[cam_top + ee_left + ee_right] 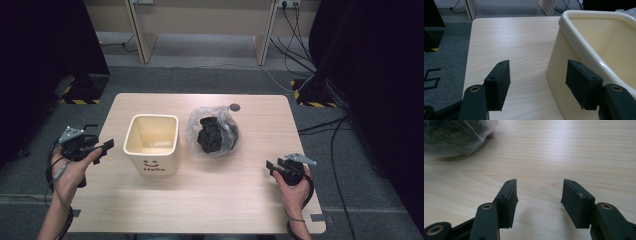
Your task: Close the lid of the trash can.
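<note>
Desk (210,200) with two hand-held grippers, left to right. Left gripper (102,148) hovers near the desk's left edge, jaws spread and empty, aimed level at the cream bin (152,145), which stands left of centre with its near wall just ahead of one jaw. Clear bag of dark material (213,132) lies right of the bin, near the far edge. Right gripper (272,166) sits low by the right edge, spread, empty, pointing leftward. Risk: a jaw nudging the bin wall could slide or tip it against the bag.
</note>
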{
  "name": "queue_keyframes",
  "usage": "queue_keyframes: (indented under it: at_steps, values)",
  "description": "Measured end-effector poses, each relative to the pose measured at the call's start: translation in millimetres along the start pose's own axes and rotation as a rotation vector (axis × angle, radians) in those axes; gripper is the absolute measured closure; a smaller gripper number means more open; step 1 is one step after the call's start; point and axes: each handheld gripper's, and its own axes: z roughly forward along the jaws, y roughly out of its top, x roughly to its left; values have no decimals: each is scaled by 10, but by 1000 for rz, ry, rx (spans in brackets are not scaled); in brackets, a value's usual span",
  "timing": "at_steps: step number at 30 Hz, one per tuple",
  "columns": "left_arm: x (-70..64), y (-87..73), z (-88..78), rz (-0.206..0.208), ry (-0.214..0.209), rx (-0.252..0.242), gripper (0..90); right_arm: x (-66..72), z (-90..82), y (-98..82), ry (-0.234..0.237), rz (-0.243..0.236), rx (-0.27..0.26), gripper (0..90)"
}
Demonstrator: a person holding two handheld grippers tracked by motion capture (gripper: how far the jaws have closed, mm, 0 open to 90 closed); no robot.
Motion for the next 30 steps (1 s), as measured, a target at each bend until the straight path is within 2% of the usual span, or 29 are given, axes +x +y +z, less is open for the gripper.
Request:
queue_keyframes:
  at_steps: [21,30]
  values:
    - [167,-461,92,-19,22,11,343,0,-1,-1,1,-4,-2,464]
    - [192,-624,127,-4,27,5,340,1,-1,-1,1,-5,-2,463]
